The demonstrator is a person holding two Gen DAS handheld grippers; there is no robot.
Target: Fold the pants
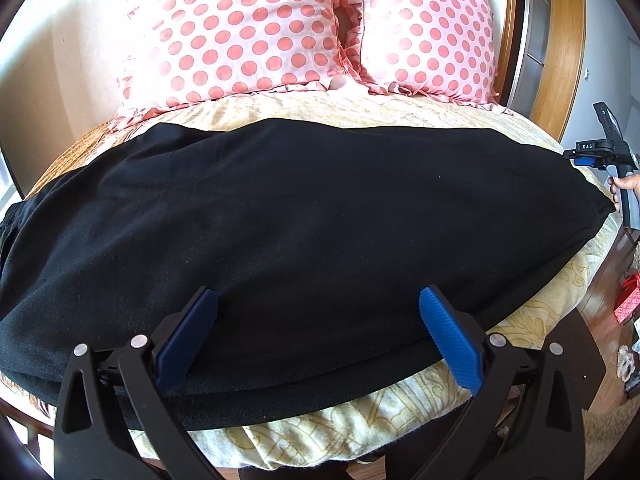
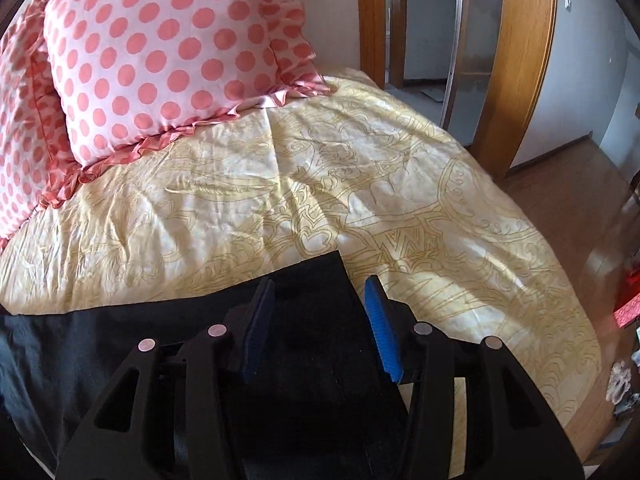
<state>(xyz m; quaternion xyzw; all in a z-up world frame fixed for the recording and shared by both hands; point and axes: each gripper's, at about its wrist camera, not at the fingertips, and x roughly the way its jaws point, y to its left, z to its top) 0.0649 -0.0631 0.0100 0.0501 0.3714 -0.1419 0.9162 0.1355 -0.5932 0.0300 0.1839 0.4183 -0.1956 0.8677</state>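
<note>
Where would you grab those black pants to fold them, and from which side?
A guess: take the black pants at the narrow end, where the right hand-held gripper hovers open over the squared corner. Come in low from the bed's near edge, since the cloth lies flat and that free edge can slide between the fingers.

Bedroom in a home: bed [image 2: 400,200] under a yellow patterned bedspread [image 1: 320,428], two pink polka-dot ruffled pillows [image 1: 240,28] against a pale wall, wood-framed doorway [image 2: 520,60], wooden floor [image 2: 580,208] beside the bed
</note>
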